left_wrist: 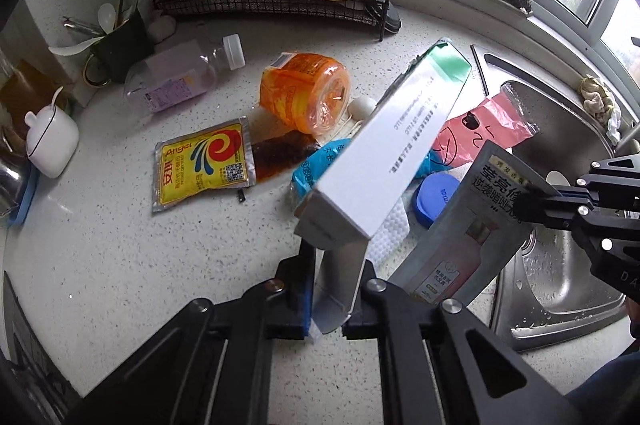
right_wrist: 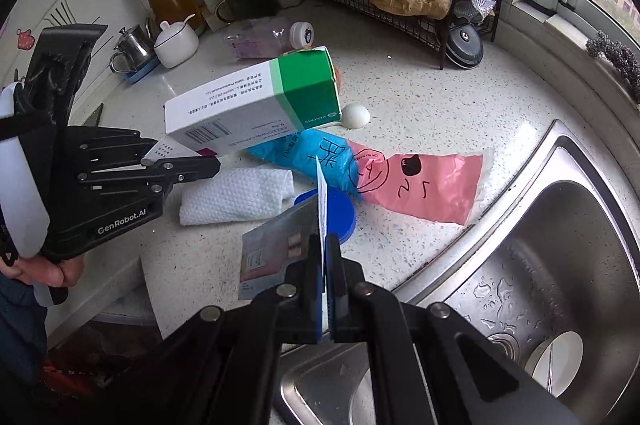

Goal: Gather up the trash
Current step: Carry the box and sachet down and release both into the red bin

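Left wrist view: your left gripper point(left_wrist: 334, 295) is pinching the open end flap of the white and green box point(left_wrist: 384, 161), jaws nearly together on the thin card, and the box is hanging tilted above the bench point(left_wrist: 120, 257), clear of the surface. Your right gripper point(left_wrist: 528, 201) is coming in from the right edge, clamped on the grey packet point(left_wrist: 460, 237), which is also off the bench, over its edge beside the sink point(left_wrist: 560, 285).

Right wrist view: you are seeing that packet point(right_wrist: 280, 245) edge-on between the closed jaws of the right gripper point(right_wrist: 324, 285), and the left gripper point(right_wrist: 188, 167) is holding the box point(right_wrist: 256, 101) up at its near end.

More trash is lying on the bench. The yellow sachet point(left_wrist: 202, 165) is lying flat toward the middle, with a brown sauce packet point(left_wrist: 280, 155) touching its right edge. The orange tub point(left_wrist: 304, 97) is lying on its side just behind that, and a clear bottle point(left_wrist: 180, 77) is lying on its side further back. Under the box, the blue bag point(right_wrist: 312, 153) and the pink bag point(right_wrist: 424, 181) are lying side by side near the sink edge, with a folded paper towel point(right_wrist: 236, 197) and a blue lid point(right_wrist: 340, 215) just in front of them. A wire rack point(left_wrist: 280, 5) is standing at the back edge.
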Motion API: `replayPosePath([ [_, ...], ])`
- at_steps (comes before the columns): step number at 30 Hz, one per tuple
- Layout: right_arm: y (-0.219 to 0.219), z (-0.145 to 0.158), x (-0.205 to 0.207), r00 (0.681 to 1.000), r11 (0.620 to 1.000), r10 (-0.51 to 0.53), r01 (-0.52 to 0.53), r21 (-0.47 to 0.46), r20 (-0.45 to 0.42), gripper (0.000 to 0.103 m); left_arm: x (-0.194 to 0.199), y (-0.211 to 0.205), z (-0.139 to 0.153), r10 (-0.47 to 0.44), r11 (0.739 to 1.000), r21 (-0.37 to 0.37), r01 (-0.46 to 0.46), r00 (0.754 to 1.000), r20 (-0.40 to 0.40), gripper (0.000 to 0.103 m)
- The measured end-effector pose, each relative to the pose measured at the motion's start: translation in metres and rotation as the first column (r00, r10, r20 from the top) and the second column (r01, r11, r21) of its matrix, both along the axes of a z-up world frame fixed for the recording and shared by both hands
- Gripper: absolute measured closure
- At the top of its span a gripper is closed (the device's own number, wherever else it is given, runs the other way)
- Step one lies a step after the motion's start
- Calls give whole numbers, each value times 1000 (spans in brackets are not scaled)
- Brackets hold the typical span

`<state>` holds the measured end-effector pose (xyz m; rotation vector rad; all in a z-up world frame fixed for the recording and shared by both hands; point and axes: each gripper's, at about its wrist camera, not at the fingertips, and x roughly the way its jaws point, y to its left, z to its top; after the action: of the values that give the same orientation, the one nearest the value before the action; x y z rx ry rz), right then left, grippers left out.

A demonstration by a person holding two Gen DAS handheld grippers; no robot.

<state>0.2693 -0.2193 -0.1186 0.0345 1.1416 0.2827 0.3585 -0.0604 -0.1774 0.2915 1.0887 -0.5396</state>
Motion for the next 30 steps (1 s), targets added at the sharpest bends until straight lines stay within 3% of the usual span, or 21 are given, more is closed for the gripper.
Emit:
replayPosePath([
  [10,50,29,-46,992,995,95,-95,-15,77,102,-75,68,24,124,991,-50,-123,992,22,94],
  [19,107,45,-116,980,986,167,-167,-5,111,102,-179,138,35,220,975,-54,-218,975,37,94],
  [24,133,31,-155,975,978,208,-208,-6,84,102,-239,169,20,277,960,-46,-277,961,4,94],
  [30,156,-3,-197,963,963,267,-266,-38,27,102,-297,194,-27,337,940,-21,-340,938,-81,94],
])
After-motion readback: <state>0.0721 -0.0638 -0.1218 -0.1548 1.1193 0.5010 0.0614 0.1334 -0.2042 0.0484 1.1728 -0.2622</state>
